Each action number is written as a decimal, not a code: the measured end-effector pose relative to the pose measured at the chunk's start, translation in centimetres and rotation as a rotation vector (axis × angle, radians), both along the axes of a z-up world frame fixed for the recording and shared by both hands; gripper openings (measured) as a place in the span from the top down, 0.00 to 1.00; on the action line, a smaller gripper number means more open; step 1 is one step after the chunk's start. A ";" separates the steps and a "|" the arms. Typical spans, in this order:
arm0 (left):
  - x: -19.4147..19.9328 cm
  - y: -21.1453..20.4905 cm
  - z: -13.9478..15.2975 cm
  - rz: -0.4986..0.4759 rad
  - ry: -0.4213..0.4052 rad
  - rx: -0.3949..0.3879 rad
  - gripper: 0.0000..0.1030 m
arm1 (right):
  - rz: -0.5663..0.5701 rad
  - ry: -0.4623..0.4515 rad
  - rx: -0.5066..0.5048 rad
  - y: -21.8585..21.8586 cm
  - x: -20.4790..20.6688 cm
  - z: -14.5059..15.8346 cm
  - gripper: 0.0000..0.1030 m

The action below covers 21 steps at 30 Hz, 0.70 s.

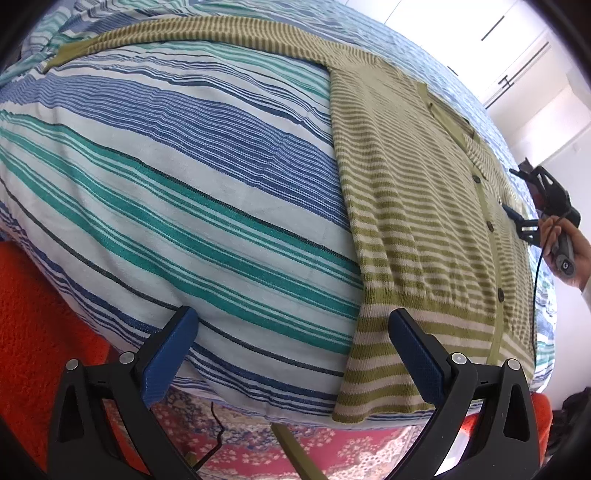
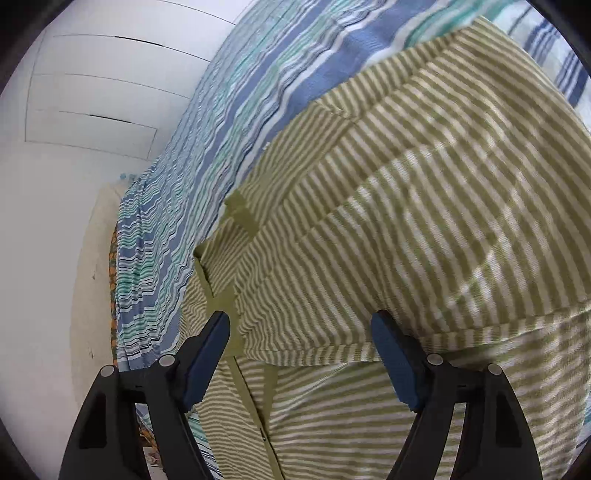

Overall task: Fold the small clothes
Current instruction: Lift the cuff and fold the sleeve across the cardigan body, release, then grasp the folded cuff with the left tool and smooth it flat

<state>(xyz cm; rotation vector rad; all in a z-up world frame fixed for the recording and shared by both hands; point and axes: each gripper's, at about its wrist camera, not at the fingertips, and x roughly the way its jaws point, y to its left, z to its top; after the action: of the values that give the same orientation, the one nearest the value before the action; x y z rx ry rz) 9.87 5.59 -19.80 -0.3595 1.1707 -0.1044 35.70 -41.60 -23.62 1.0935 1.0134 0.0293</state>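
A green-and-cream striped cardigan (image 1: 413,192) lies buttoned on the striped bedcover (image 1: 184,166), its hem hanging over the near edge. One sleeve (image 1: 177,33) stretches away to the far left. My left gripper (image 1: 295,317) stands open over the bed's near edge, its right finger above the hem and nothing between the pads. At the right, a hand (image 1: 572,254) holds my right gripper (image 1: 513,192) over the cardigan's button band. In the right wrist view the right gripper (image 2: 301,321) is open just above a folded-over flap of the cardigan (image 2: 406,206), pads apart from the cloth.
An orange-red carpet (image 1: 29,314) lies left of the bed, and a pink patterned cloth (image 1: 258,443) shows beneath the cover. White cupboard doors (image 2: 92,92) stand beyond the bed. A thin black cable (image 1: 537,266) hangs from the right gripper's handle.
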 end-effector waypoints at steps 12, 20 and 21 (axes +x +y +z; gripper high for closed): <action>0.0 -0.8 4.5 -0.042 -0.061 -0.057 0.02 | 0.146 -0.239 -0.378 -2.2 -18.1 6.1 0.26; 16.0 -7.3 12.3 -0.238 -0.152 -0.381 0.02 | -0.070 -0.265 -0.482 -7.1 -30.2 5.8 0.25; 18.8 -8.7 12.1 -0.245 -0.142 -0.382 0.02 | -0.072 -0.295 -0.480 -7.3 -30.0 6.3 0.24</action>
<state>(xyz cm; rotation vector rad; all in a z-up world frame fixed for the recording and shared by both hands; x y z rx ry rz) 28.64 -3.12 -7.74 -0.5335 1.0477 -0.5646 5.69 -48.92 -17.32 0.6604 0.6664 -0.1043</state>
